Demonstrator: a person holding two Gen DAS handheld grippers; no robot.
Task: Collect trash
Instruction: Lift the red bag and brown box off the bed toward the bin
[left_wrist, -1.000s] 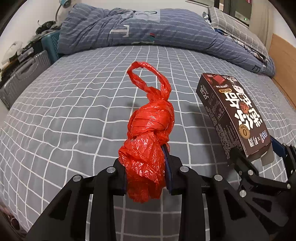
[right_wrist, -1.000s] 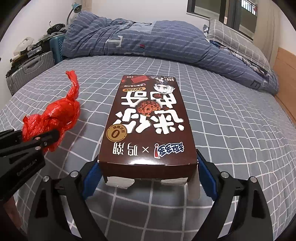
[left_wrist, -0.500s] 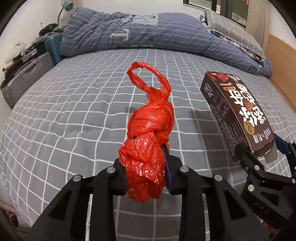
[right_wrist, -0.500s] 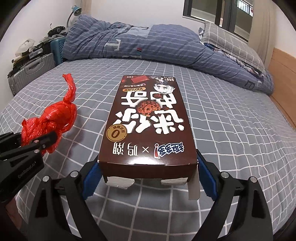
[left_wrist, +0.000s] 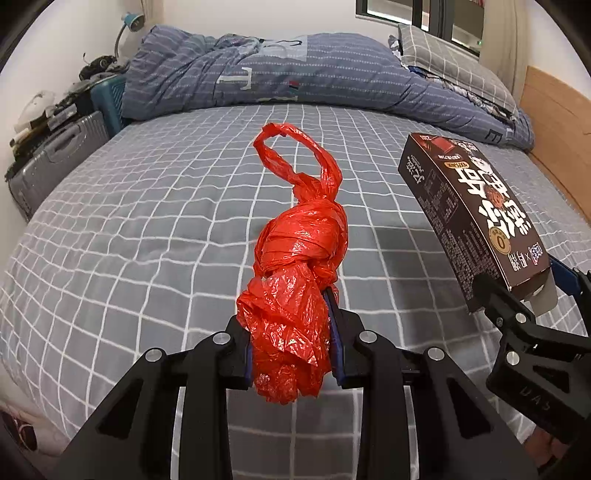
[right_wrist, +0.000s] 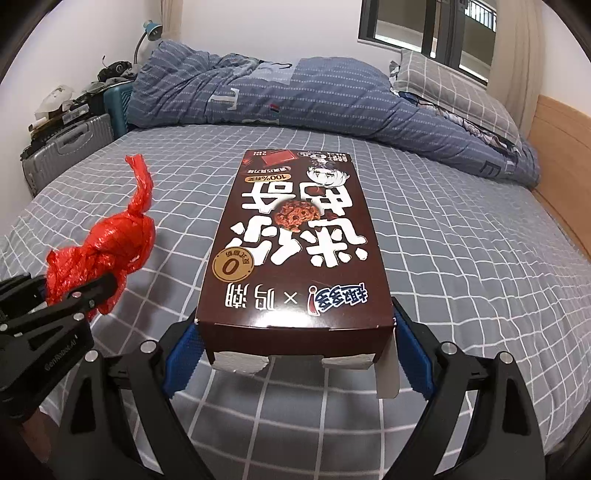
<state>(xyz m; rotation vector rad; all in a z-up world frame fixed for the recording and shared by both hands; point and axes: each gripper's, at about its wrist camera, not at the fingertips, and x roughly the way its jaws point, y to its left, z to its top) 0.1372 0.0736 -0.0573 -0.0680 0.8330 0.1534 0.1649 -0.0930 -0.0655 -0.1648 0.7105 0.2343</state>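
Both grippers clamped and held side by side in the air.

The left gripper has its black arms drawn in and its blue-lined pads pressed on the lower end of a knotted red plastic bag, which stands out forward past the fingertips. Just to its right, the right gripper holds its jaws far wider, blue pads against both side walls of a dark brown cardboard snack box lying flat between them.

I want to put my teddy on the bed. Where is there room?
The grey checked bedsheet lies bare from the rumpled blue striped duvet down to the near edge. That duvet and the grey checked pillow crowd the far end. The silver hard-shell suitcase and clutter crowd the left side.
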